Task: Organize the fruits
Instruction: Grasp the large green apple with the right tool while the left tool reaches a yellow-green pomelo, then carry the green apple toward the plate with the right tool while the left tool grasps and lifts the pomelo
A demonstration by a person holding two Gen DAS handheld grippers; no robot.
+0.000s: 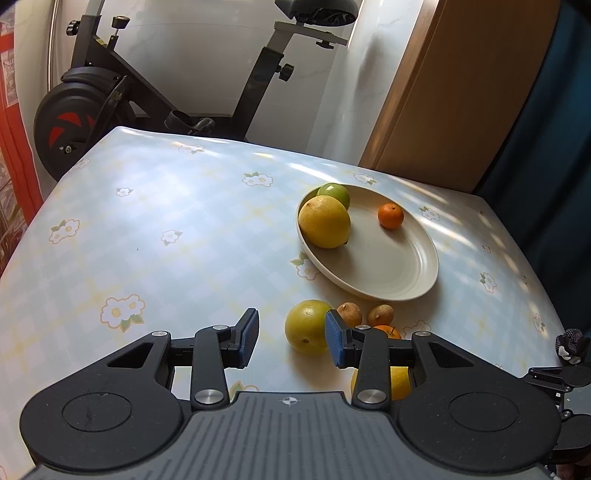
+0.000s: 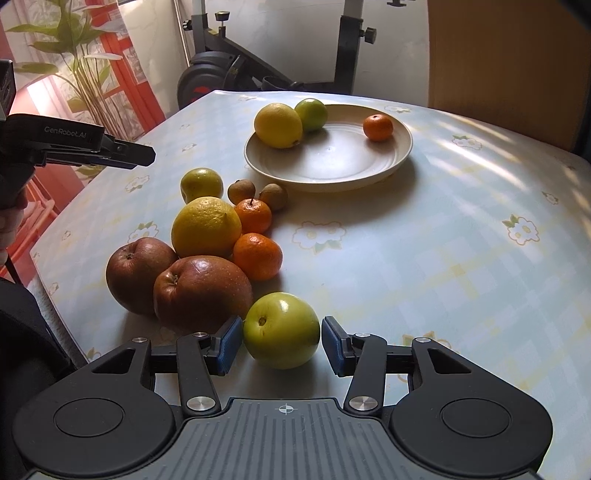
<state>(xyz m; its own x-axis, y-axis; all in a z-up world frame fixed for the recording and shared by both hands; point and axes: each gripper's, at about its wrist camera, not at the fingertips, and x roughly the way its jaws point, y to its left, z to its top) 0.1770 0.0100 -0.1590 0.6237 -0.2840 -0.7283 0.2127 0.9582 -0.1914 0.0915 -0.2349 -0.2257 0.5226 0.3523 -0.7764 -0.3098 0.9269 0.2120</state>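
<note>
On the flowered table (image 2: pixel 424 236), my right gripper (image 2: pixel 282 345) stands spread around a green apple (image 2: pixel 281 330), not pinching; only this view shows two red apples (image 2: pixel 201 291). My left gripper (image 1: pixel 291 338) is spread, empty, near the plate (image 1: pixel 391 266).

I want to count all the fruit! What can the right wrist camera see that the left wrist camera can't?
Only the right wrist view shows two red-brown apples, a green apple between the open right tool, and a leafy plant.

Only the left wrist view shows the exercise bike's saddle.

Both show the plate holding a yellow citrus, a small green fruit and a mandarin.
</note>
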